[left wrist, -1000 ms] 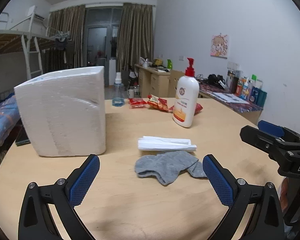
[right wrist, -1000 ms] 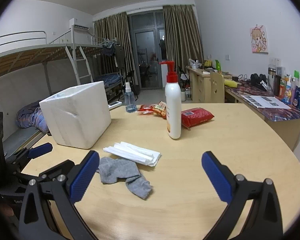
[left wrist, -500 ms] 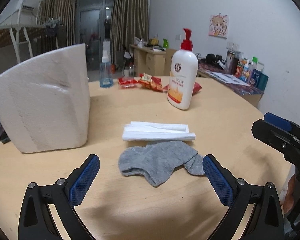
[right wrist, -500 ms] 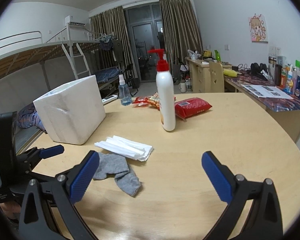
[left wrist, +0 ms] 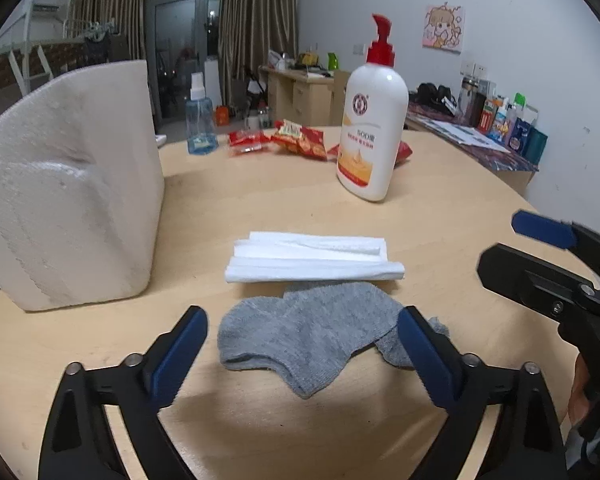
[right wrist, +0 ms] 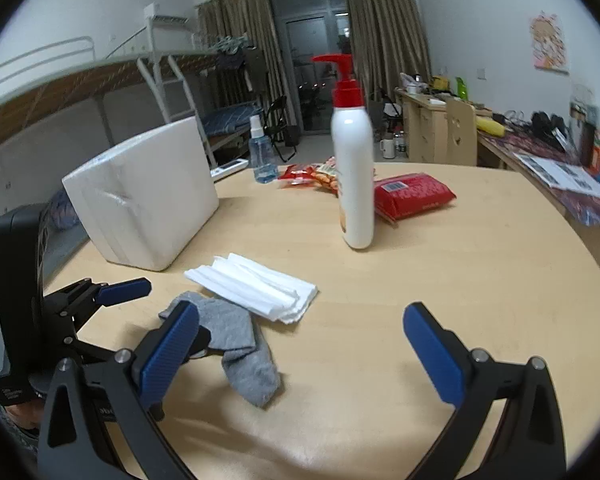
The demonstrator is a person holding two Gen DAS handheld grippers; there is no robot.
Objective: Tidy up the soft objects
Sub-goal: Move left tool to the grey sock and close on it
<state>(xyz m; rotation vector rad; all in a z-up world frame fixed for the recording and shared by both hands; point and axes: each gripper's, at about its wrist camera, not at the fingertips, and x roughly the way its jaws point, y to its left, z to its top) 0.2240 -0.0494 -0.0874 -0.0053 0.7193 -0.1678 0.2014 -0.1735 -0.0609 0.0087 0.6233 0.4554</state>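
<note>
While the jaws of the left gripper (left wrist: 302, 350) are closing, a grey sock (left wrist: 308, 338) is framed between its blue pads, lying flat on the wooden table (left wrist: 440, 208) and not yet pinched. Just beyond the sock, touching its far edge, a folded white cloth (left wrist: 312, 258) is seen. A white foam box (left wrist: 68, 196) stands ahead and to the left of these tongs, a pump bottle (left wrist: 374, 136) farther ahead to the right. The right gripper (right wrist: 300, 354) is held released, spread wide over bare table, with the sock beside its left finger.
</note>
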